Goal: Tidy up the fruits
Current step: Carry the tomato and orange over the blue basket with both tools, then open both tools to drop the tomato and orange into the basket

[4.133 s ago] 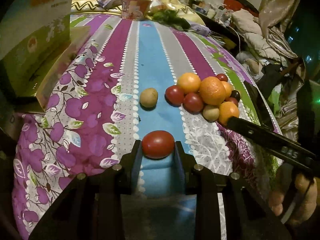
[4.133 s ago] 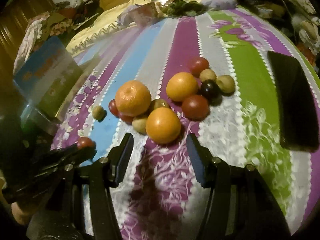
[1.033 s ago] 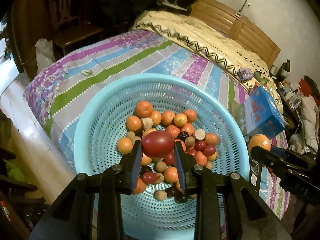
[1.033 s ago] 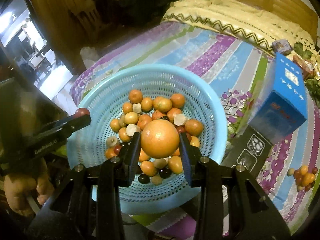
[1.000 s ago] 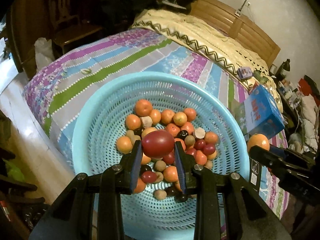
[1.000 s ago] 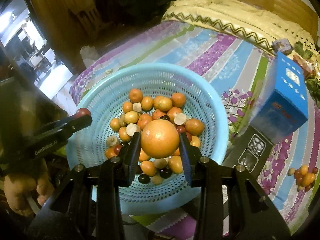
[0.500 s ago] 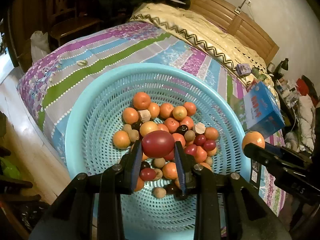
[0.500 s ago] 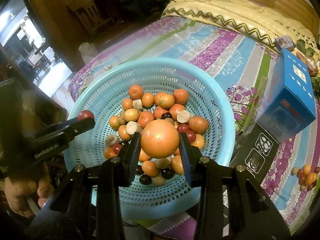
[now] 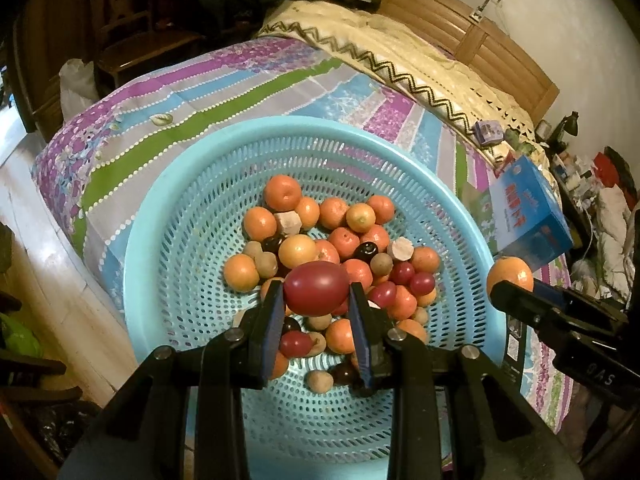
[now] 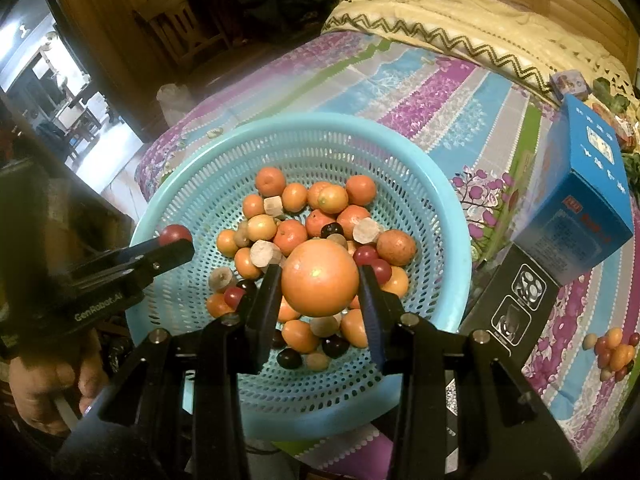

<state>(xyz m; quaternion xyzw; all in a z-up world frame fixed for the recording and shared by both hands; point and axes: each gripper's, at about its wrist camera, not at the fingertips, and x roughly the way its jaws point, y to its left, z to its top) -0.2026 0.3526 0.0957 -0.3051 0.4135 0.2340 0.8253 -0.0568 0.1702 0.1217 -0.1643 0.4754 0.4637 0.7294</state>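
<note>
Striped bedding in purple, blue, green and grey (image 9: 224, 92) covers a bed with a wooden headboard in a dim, cluttered bedroom, and on it sits a round turquoise perforated plastic basket (image 9: 160, 216). Its floor holds a heap of small oranges, dark red plums, brown kiwi-like fruits and pale cut chunks (image 9: 332, 240).

Above that heap, the left gripper (image 9: 316, 312) is closed on a smooth dark red oval fruit (image 9: 316, 288), pinched between its two blue-padded fingers (image 9: 272, 320) at their tips, over the middle of the basket. The right gripper (image 10: 320, 300) is likewise closed on a large round orange (image 10: 320, 278), held at its fingertips over the basket's centre, with the fruit pile directly below. In the left wrist view that same orange shows at the right, just outside the basket rim.

Just beside the basket stand a blue cardboard box (image 10: 584, 204) and a black printed carton (image 10: 508, 304). Well apart on the bedding lies a small loose cluster of fruit (image 10: 612, 352).
</note>
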